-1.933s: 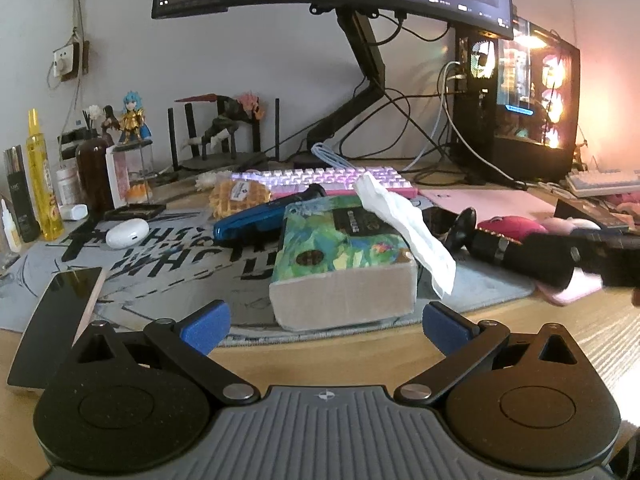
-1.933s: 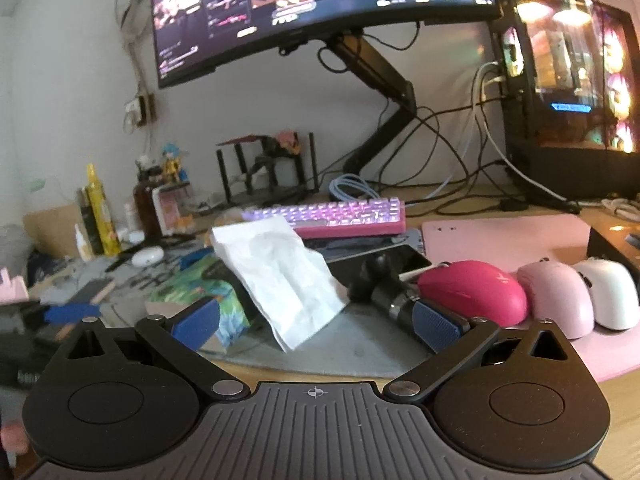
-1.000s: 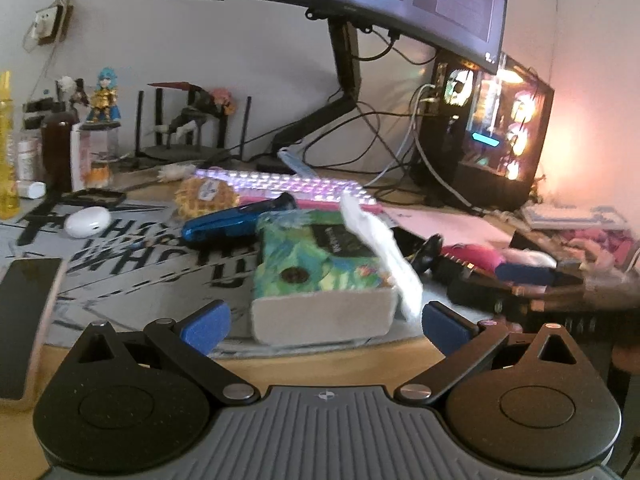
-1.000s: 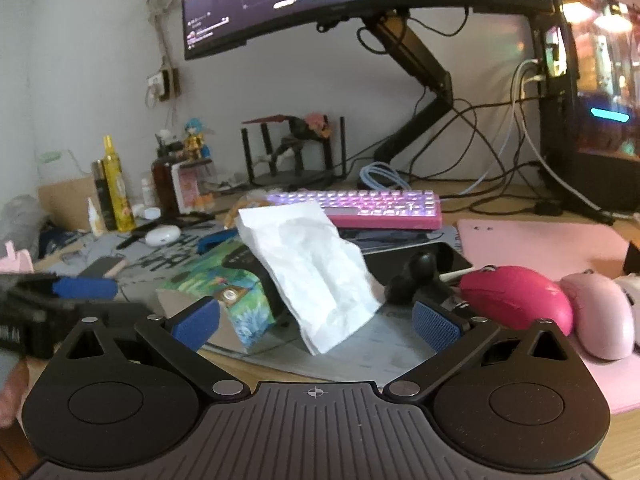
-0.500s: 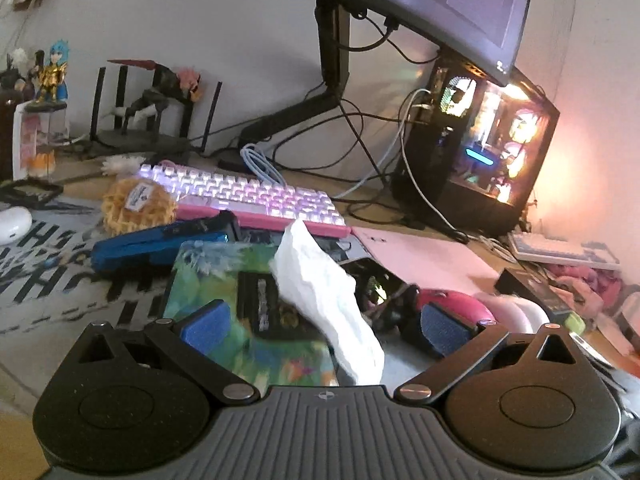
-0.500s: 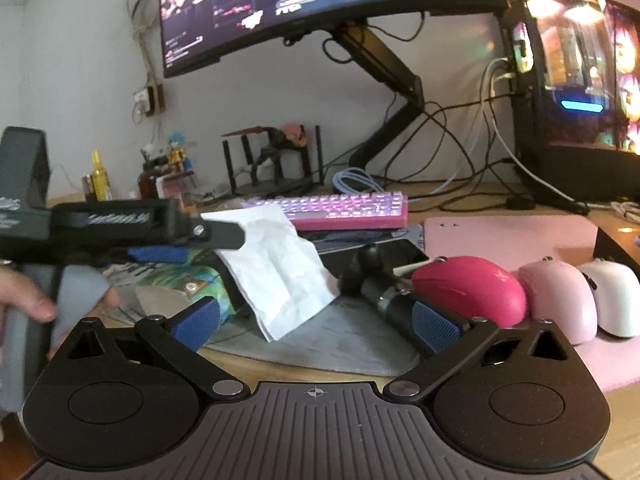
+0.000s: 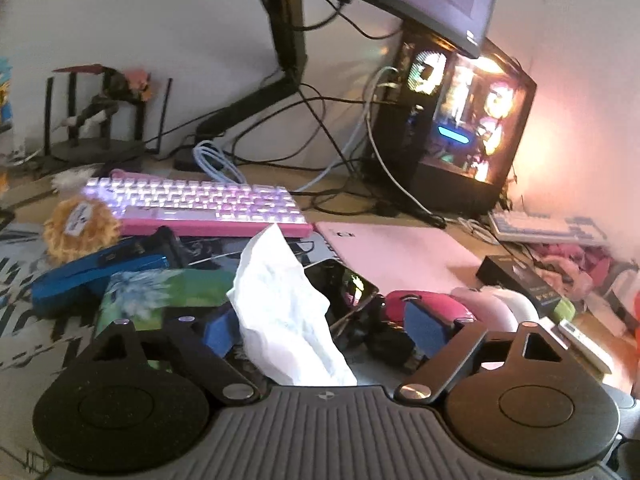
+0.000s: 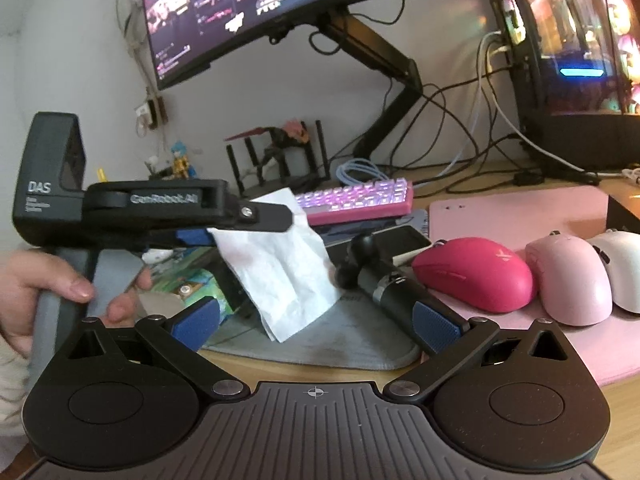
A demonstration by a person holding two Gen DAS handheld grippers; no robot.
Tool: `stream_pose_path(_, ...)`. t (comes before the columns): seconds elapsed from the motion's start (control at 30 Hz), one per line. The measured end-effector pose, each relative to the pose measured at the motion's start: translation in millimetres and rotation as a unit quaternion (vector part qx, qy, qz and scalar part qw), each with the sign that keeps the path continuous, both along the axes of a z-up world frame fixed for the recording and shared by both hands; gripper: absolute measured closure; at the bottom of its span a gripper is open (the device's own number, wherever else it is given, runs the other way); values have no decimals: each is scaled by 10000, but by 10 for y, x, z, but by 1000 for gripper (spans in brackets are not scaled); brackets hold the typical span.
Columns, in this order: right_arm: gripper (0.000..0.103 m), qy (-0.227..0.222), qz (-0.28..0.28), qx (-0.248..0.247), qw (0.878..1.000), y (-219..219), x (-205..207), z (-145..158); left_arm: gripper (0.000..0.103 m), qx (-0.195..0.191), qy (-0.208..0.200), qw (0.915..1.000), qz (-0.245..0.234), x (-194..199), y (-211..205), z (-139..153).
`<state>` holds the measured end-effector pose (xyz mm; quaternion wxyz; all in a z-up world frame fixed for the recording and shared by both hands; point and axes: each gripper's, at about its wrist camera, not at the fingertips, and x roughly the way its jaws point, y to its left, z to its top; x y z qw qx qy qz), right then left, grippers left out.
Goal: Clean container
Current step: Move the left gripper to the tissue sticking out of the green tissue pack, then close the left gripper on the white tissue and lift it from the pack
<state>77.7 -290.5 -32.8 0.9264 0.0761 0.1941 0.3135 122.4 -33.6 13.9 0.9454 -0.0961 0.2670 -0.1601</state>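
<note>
Cluttered tabletop [image 8: 600,408] under a curved monitor: left tongs [image 7: 320,328] straddle the tissue [image 7: 280,300].

Your left tongs stand wide, one pad on each side of the tissue, which rises from the green tissue pack [image 7: 160,292] with its long axis running up and away along the tongs' reach. Your right tongs [image 8: 316,322] are also wide, hold nothing, and sit further back, so the left is nearer. Which item is the container cannot be told from these views. Compared with half a second ago, the left tongs are further forward over the pack and the tissue now fills the gap between the pads.
</note>
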Motion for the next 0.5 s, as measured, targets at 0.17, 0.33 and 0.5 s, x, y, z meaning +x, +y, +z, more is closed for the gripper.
stream_pose_path(0.17,0,15,60,79,10000,-43,-2,-19,24,139,75,9997,-176,72,-145,-21)
stream_pose_path(0.33,0,33,122,141,9998,-67,-13,-33,34,329,120,9989,-306,129,-301,-53)
stream_pose_path(0.5,0,64,180,183,9997,-99,-13,-46,52,468,203,9980,-368,170,-403,-99)
